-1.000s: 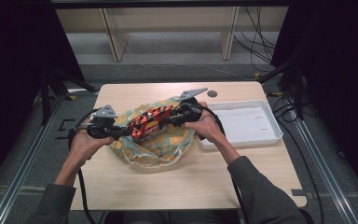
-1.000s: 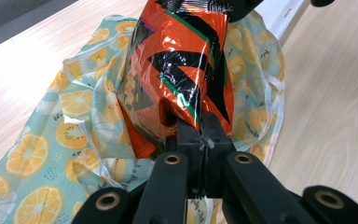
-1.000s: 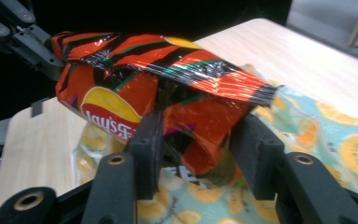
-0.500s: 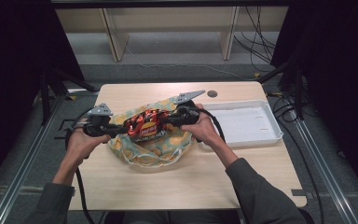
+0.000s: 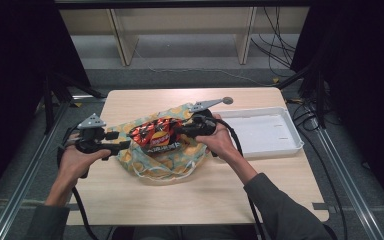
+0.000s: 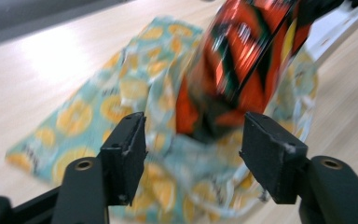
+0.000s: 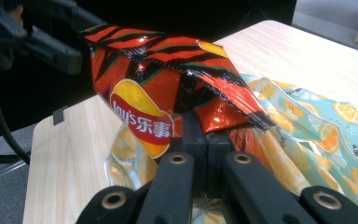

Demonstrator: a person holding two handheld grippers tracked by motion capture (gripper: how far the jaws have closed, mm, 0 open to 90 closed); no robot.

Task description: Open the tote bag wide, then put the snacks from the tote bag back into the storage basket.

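A red and black foil chips bag [image 5: 155, 136] hangs over a teal cloth bag [image 5: 166, 159] printed with orange slices, at the table's middle. My right gripper [image 5: 178, 131] is shut on the chips bag's crimped end. In the right gripper view the jaws [image 7: 206, 136] pinch that end of the chips bag [image 7: 140, 93], above the cloth bag [image 7: 317, 121]. My left gripper [image 5: 125, 145] stands open just left of the chips bag. Its jaws have just been opening, and in the left gripper view [image 6: 196, 158] nothing sits between the pads. The chips bag [image 6: 242, 60] is blurred beyond the tips, over the cloth bag [image 6: 88, 112].
A white tray [image 5: 290, 145] lies on the table's right side, close to the right hand. Cables trail from both grippers over the front edge. The wooden table [image 5: 130, 102] has bare room at the back and front.
The left gripper has let go of the chips bag and drawn back to the left, jaws now apart. The right gripper keeps the bag, which has shifted slightly toward it.
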